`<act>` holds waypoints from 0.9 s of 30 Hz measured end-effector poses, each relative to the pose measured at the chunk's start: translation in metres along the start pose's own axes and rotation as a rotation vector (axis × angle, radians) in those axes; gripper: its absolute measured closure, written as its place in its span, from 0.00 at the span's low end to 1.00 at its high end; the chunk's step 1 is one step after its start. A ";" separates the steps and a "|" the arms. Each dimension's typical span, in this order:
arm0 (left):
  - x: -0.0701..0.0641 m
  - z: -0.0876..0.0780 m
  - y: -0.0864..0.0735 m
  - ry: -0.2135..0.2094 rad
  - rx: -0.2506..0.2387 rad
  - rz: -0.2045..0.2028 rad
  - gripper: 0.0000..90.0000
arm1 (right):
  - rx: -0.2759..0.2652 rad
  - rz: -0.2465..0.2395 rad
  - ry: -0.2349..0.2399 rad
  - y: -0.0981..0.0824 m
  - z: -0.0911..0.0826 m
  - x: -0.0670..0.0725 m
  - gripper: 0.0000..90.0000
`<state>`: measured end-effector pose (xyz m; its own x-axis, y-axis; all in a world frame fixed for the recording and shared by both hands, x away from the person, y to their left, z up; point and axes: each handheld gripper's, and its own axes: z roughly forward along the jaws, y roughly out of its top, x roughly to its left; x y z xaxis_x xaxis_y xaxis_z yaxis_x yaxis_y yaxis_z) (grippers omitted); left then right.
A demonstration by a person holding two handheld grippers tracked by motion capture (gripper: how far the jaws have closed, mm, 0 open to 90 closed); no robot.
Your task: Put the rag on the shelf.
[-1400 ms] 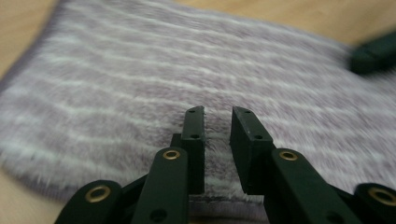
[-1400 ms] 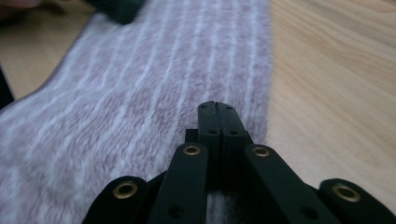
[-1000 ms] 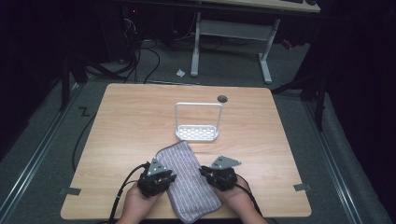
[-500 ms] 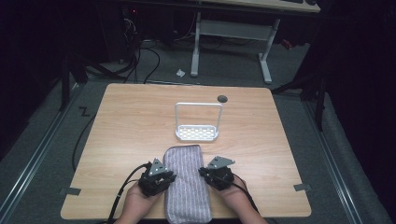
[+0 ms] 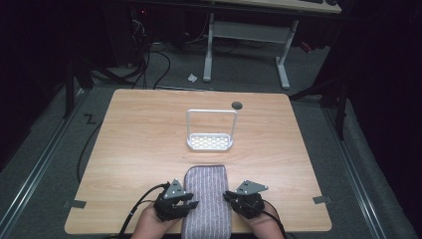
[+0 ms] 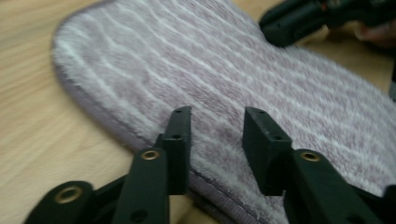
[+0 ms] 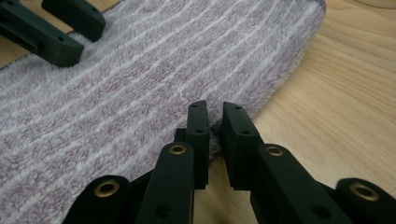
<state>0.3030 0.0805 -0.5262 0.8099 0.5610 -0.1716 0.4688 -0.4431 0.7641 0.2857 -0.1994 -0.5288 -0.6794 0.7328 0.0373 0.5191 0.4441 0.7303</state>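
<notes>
Your right gripper [image 7: 214,122] pinches the edge of the striped, fluffy lilac towel [image 5: 206,199]; your left gripper [image 6: 217,133], jaws just opened, straddles its opposite edge unclenched. It lies flat at the wooden table's [image 5: 144,139] near edge.

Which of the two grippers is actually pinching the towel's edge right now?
The right gripper: its jaws clamp the striped towel at its hem. The left gripper stands open over the opposite edge.

Towel [image 5: 205,199] straightened; left claw [image 6: 217,126] just opened.
</notes>
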 end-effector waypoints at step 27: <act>0.040 0.040 0.030 0.169 -0.044 -0.142 0.70 | 0.004 -0.011 0.004 0.001 0.000 -0.003 0.84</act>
<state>0.3634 0.0616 -0.5351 0.6646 0.7263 -0.1754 0.5548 -0.3225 0.7669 0.2882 -0.2008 -0.5283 -0.6873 0.7256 0.0319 0.5136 0.4545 0.7278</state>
